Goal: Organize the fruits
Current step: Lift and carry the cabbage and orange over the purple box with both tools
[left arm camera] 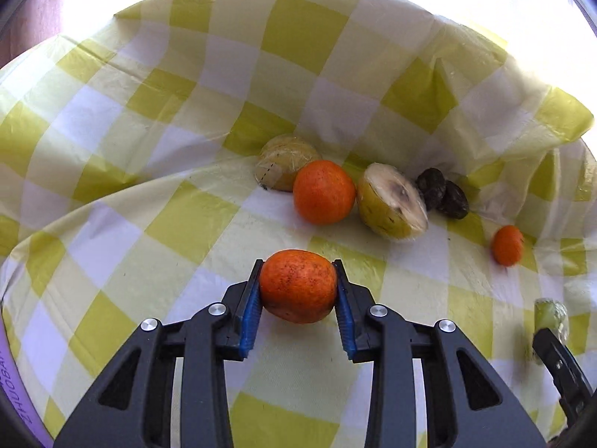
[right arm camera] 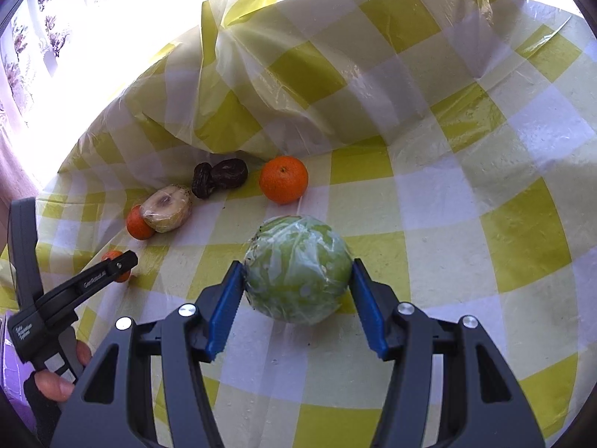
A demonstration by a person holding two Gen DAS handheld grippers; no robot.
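My left gripper [left arm camera: 297,286] is shut on an orange [left arm camera: 297,289] just above the yellow checked cloth [left arm camera: 149,130]. My right gripper [right arm camera: 296,280] is shut on a wrapped green cabbage [right arm camera: 298,270] resting on the cloth. Beyond the left gripper lie a second orange [left arm camera: 324,191], a wrapped yellow half fruit [left arm camera: 287,160], a cut yellow fruit half [left arm camera: 391,201], two dark wrinkled fruits [left arm camera: 442,193] and a small orange [left arm camera: 507,244]. The right wrist view shows the small orange [right arm camera: 284,179], the dark fruits [right arm camera: 220,177], the cut half [right arm camera: 168,208] and the left gripper [right arm camera: 115,263].
The cloth is bunched up into a raised fold at the back [right arm camera: 242,86] and on the right [left arm camera: 541,119]. A purple edge [left arm camera: 15,392] runs along the left. A hand [right arm camera: 56,384] holds the left gripper's handle.
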